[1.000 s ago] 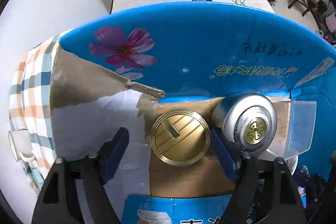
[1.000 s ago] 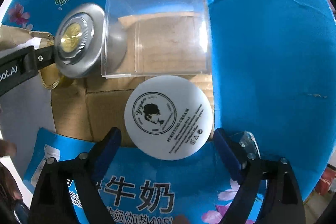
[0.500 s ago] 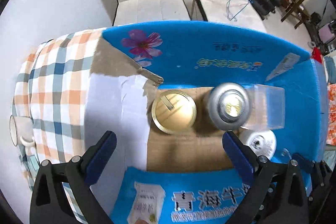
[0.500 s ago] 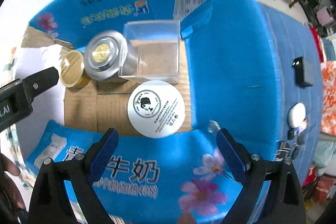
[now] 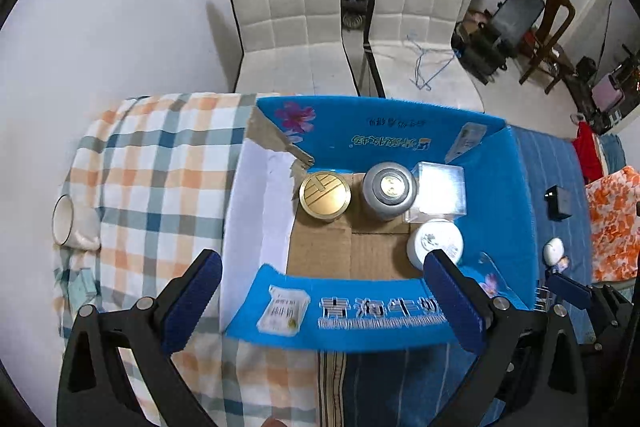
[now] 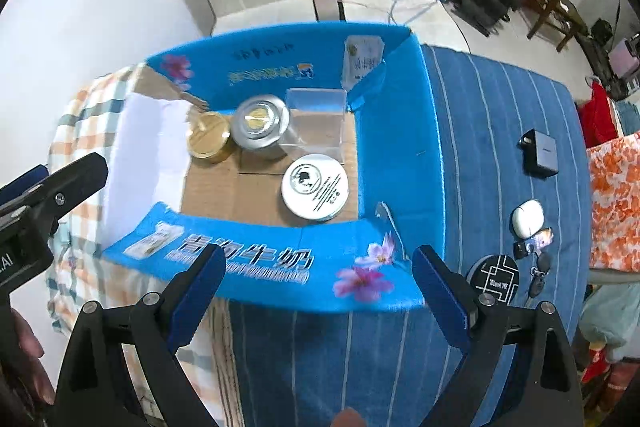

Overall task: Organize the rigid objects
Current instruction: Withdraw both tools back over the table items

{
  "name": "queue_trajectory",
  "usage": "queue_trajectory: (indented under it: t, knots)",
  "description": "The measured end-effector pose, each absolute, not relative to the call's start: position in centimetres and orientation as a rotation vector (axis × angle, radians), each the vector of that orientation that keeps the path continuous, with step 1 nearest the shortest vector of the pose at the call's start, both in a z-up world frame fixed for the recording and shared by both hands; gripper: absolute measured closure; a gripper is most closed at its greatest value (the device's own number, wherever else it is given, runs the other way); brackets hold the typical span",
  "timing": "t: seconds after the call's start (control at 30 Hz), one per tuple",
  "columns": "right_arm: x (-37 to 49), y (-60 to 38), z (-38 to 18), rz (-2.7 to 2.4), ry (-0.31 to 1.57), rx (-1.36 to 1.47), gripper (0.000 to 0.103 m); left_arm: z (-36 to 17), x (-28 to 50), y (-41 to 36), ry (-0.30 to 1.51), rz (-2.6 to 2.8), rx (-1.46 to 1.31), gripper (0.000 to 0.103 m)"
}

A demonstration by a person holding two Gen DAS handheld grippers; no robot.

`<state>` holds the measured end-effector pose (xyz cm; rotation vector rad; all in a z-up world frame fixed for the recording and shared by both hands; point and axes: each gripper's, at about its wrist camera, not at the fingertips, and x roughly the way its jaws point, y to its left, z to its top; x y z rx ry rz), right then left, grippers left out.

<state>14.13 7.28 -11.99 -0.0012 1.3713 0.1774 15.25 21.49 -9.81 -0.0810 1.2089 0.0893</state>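
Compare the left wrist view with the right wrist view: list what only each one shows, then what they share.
Only the left wrist view: a white mug on the checked cloth, and the left gripper seen along its open fingers.

Only the right wrist view: a black coaster, keys, and the right gripper, open and empty.

Both: the blue box holding the gold tin, silver tin, clear case and white cream jar; also the black charger and white earbud case.
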Motion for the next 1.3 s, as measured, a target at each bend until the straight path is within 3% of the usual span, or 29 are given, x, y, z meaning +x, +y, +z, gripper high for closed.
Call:
queue_trajectory:
  t: [0.33,0.77,0.93,1.3]
  knots:
    - [10.3,5.7,-7.9,0.231,1.305,0.027,0.007,-4.0,10.4,19.9,1.093,0.1,-0.085,0.0]
    - [8.0,-1.7,-5.0,0.209,1.264,0.088,0.007,-2.0,8.4,13.4,1.045,0.025,-0.082,0.0]
    - [7.6,-10.6,-6.8,0.037,1.301,0.121,0.007,-4.1,9.7,7.0,1.093,-0.079,-0.078,0.0]
    - [5.8,-27.8,-13.4,-0.228,1.388,0.245,0.007,-14.1,12.0,-9.3,1.322,-0.316,0.03,0.0]
